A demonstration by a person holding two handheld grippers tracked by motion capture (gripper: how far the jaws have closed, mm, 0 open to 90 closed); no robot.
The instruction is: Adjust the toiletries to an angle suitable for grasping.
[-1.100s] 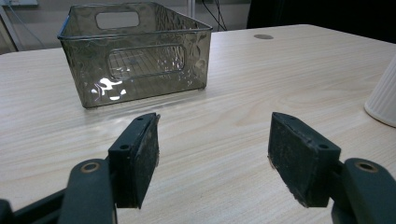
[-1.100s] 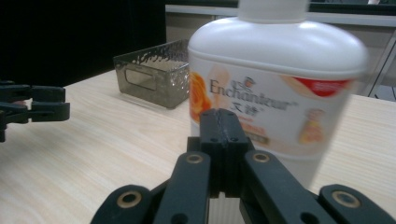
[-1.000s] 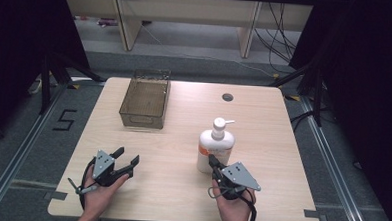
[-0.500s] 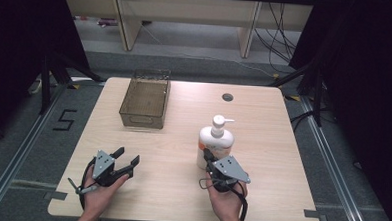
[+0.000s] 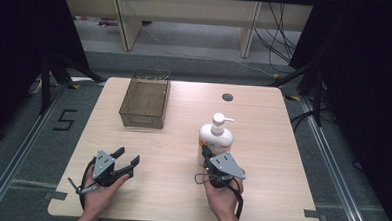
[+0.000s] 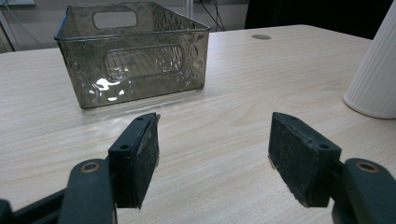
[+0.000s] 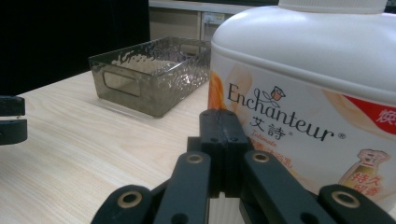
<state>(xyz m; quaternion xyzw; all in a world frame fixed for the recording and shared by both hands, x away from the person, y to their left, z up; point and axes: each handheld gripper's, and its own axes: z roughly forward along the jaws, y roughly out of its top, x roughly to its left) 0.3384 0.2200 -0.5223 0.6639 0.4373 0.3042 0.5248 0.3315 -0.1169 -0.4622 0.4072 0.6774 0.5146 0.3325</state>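
This looks like a lab recording bay: a bare wooden table (image 5: 182,140) stands on a grey floor between metal floor rails (image 5: 11,167), black curtains (image 5: 17,37) hang at both sides, loose cables (image 5: 283,24) trail behind, and a taped number five (image 5: 63,119) marks the floor.

I see a white bottle (image 5: 215,139) with an orange-and-red label and dark lettering. The basket (image 5: 145,102) is smoky grey-brown, with a hammered, rippled texture. The bench (image 5: 180,200) is pale wood grain. My 2 grippers' pads (image 6: 140,156) are black.
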